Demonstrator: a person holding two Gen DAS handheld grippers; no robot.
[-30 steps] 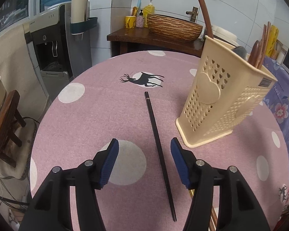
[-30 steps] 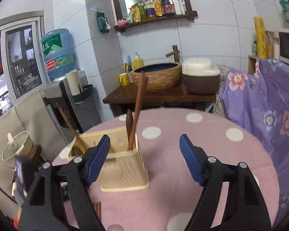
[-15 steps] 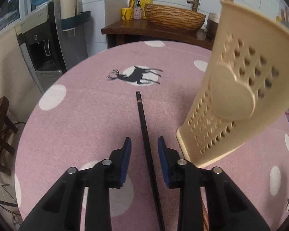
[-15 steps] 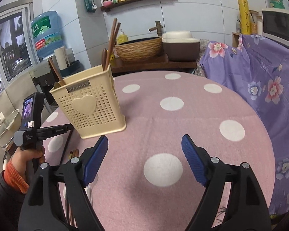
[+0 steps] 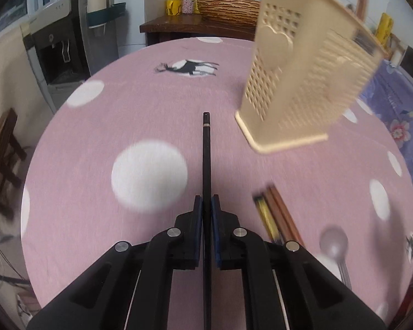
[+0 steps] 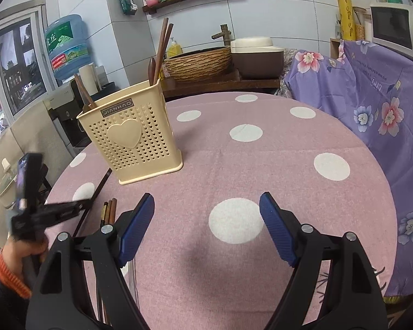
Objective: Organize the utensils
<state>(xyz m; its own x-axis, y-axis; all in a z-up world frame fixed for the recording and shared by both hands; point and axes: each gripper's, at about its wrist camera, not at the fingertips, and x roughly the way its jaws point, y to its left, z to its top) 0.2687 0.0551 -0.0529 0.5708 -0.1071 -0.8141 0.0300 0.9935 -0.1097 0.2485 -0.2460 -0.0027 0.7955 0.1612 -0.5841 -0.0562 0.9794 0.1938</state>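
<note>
Black chopstick clamped in left hand-held gripper — pointing forward.

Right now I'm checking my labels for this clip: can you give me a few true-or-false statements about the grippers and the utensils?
1. The left gripper is shut on the black chopstick. True.
2. The right gripper holds a spoon. False: its jaws stand wide open and empty.
3. The beige holder stands upright on the table. True.
4. The holder is empty. False: brown wooden utensils stick out of it.
5. More chopsticks lie on the cloth. True.
</note>
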